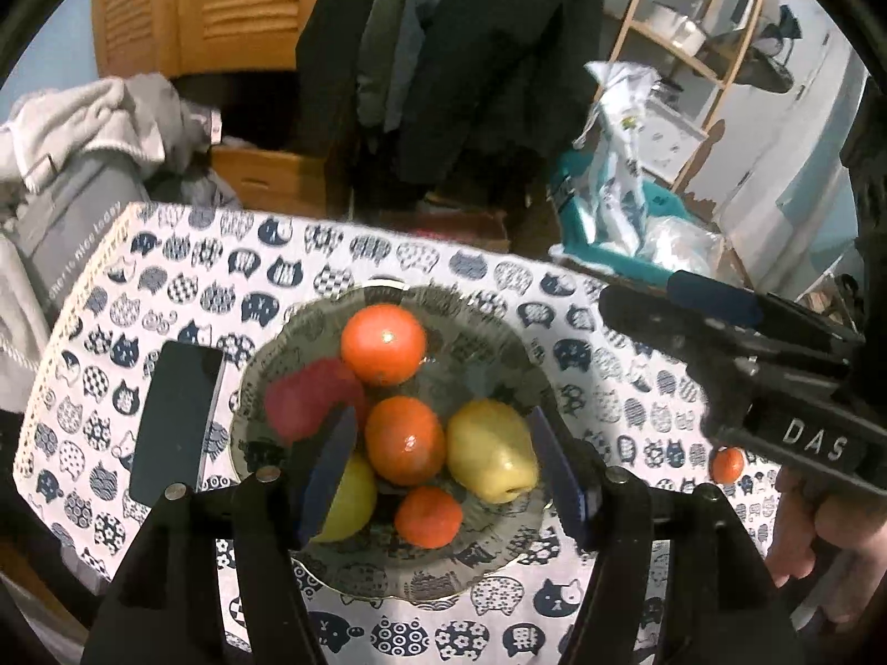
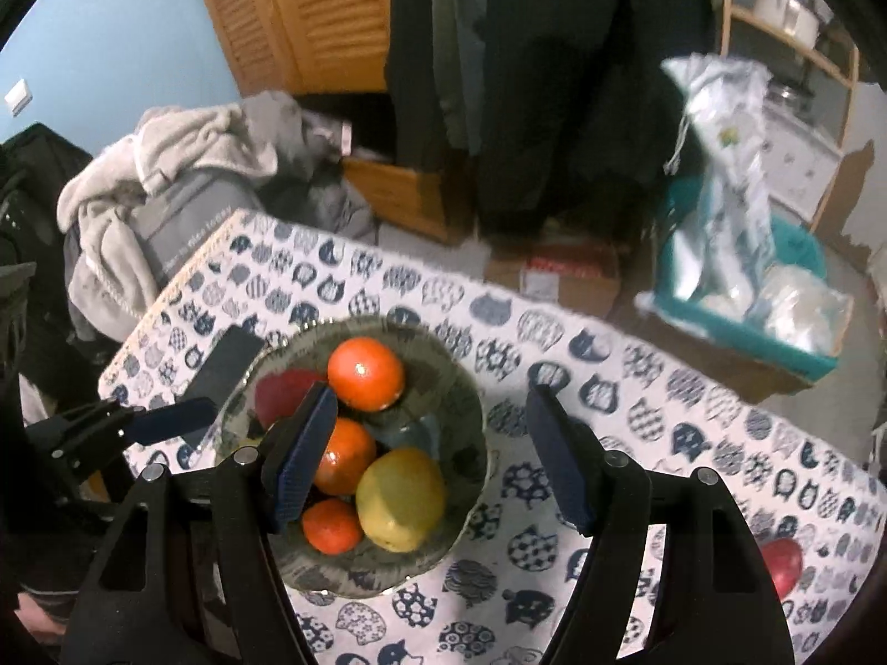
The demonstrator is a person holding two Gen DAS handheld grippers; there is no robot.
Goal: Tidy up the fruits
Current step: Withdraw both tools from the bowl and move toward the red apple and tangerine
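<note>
Fruits fill a glass bowl on the cat-print bench: three oranges, two yellow apples and a red apple. In the left wrist view, the left tool hangs over the bowl with its jaws apart and nothing between them, framing the middle orange. The right tool reaches in from the right, and one small orange sits alone on the cloth beneath it. A dark phone lies just beside the bowl.

In the right wrist view, the right tool stands open and empty above the bowl's right rim, while another red apple rests well apart at the bench's right edge. Gathering these two strays likely comes next; each wants a centred, gentle grip so the round fruit does not roll away.
</note>
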